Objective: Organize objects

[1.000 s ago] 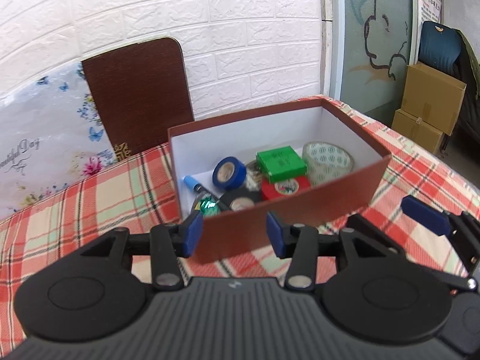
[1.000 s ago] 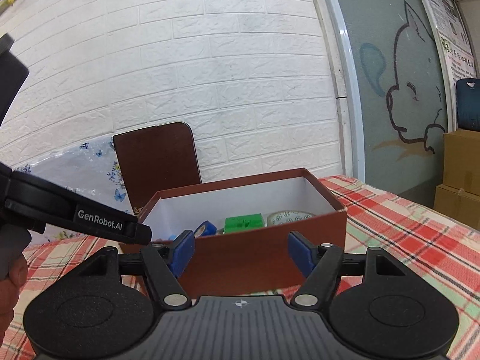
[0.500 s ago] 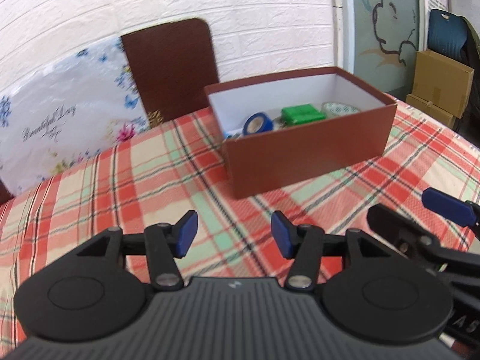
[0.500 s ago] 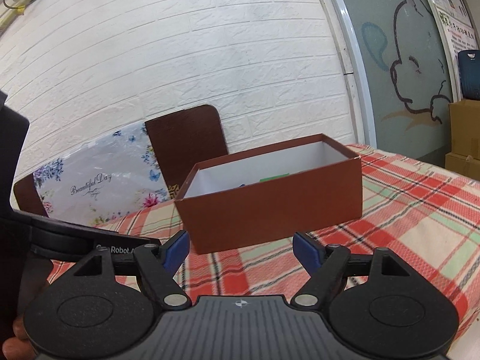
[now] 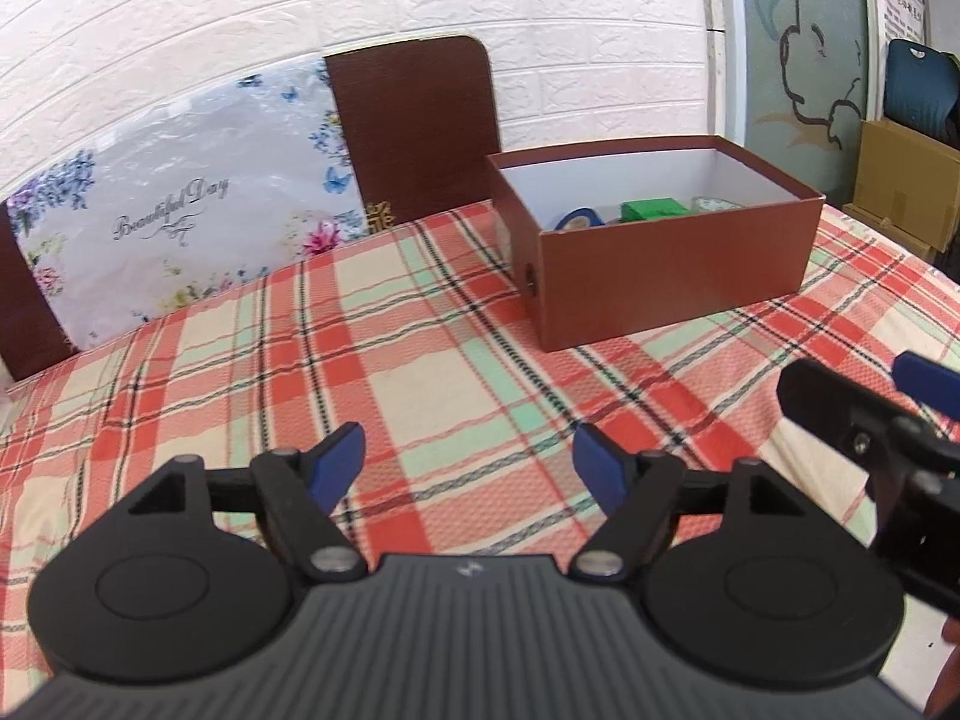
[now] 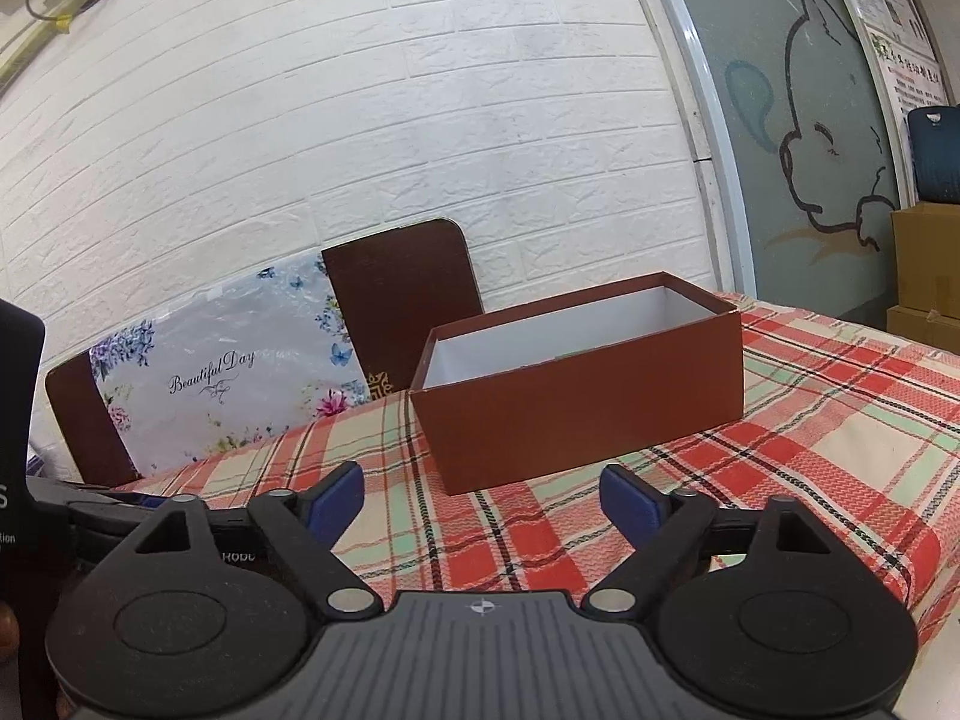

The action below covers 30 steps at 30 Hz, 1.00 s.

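from the left wrist view, the left gripper (image 5: 468,465) hangs low over the counter (image 5: 420,372) with its jaws spread wide and nothing between them. the brown box (image 5: 672,264) sits toward the far right of the checked cloth, well apart from the jaws. inside it, only the tops of a blue tape roll (image 5: 579,218), a green packet (image 5: 654,208) and a clear tape roll (image 5: 717,204) show above the near wall. the box looks like thin card: light, stiff along the edges, likely to flex or tip if pinched on one wall alone, so a hold on a short end wall near a corner seems safest. the tape rolls should be light and firm, best taken across the ring wall. the right gripper (image 5: 924,384) pokes in at the right edge; from here i cannot tell how its jaws stand.

from the right wrist view, the right gripper (image 6: 483,501) is also empty with jaws apart, and the box (image 6: 582,402) lies ahead, its contents hidden by the near wall. the cloth looks soft and woven, so the box may drag and rumple it rather than slide. behind the counter stand brown chair backs (image 6: 402,300), a floral plastic sheet (image 6: 222,378) and a white brick wall (image 6: 360,120); cardboard cartons (image 6: 927,270) are stacked at the far right.
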Available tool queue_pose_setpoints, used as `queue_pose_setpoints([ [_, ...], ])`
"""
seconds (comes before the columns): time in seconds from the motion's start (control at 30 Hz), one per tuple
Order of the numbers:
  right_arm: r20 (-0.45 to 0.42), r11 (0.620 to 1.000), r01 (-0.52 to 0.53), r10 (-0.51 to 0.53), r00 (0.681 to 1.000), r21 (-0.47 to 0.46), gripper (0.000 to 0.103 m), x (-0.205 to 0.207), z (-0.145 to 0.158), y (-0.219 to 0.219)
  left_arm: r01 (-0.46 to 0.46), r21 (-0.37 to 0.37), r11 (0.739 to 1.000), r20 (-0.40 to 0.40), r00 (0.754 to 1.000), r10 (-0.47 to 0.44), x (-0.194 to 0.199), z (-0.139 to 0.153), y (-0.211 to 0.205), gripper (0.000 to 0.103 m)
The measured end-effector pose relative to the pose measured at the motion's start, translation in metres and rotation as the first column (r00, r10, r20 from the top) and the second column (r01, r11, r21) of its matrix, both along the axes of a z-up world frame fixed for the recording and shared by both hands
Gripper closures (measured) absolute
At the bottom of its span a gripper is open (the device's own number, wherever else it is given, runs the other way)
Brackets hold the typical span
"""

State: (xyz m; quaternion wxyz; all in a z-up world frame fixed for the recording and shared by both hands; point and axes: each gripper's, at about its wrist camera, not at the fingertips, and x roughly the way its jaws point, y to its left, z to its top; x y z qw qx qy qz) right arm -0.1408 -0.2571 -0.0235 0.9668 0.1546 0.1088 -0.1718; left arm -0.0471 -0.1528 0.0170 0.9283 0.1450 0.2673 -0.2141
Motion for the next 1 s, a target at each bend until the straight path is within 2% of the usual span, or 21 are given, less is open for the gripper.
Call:
queue_pose_setpoints([
  [0.1,-0.017,1.000,0.005,-0.005,1.000,0.001,0.005,0.004,-0.001,0.004,-0.022,-0.012,1.000,-0.007,1.000,0.022,0.001,-0.003,0.011,0.009],
  [0.3,-0.067,1.000,0.015,-0.014,0.998,0.007,0.002,0.013,-0.006,0.008,-0.074,-0.011,0.997,-0.074,0.995,0.073,0.012,-0.016,0.029,0.000],
  [0.57,-0.086,1.000,0.002,-0.004,0.996,-0.028,0.001,0.017,-0.003,0.022,-0.100,0.004,0.995,-0.117,0.988,0.100,0.018,-0.024,0.038,0.000],
  [0.73,-0.097,0.999,0.002,-0.006,0.995,-0.038,0.001,0.020,-0.001,0.027,-0.113,0.054,0.992,-0.128,0.985,0.119,0.022,-0.029,0.035,0.000],
  [0.9,-0.109,0.999,0.002,-0.007,0.994,-0.041,0.001,0.024,-0.001,0.030,-0.117,0.033,0.993,-0.175,0.977,0.121,0.028,-0.030,0.039,0.000],
  [1.0,-0.115,0.999,0.008,-0.012,0.993,-0.036,0.001,0.026,-0.002,0.034,-0.128,0.038,0.991,-0.171,0.976,0.133,0.029,-0.030,0.039,0.000],
])
